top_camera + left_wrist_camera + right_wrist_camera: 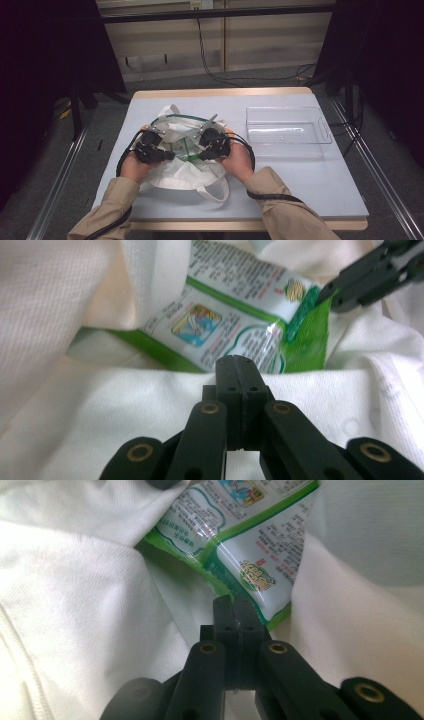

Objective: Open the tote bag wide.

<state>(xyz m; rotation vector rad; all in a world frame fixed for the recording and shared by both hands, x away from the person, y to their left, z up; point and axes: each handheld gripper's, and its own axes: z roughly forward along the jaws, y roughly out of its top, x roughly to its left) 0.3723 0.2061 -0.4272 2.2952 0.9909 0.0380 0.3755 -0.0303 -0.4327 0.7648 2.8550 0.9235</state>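
On the pale blue table (310,185), a white cloth tote bag (185,172) lies near the front edge, with a clear plastic tray (289,131) well apart to its right and holding nothing. A green-and-white printed foil packet (235,315) sits in the bag's mouth, not yet out. The left gripper (239,371) is clamped on the bag's white rim, holding it open. The right gripper (234,611) is closed on the packet's green edge. Lifting the packet out looks to be what remains, probably into the tray.

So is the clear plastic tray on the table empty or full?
Empty. The clear tray shows only bare bottom in the high view.
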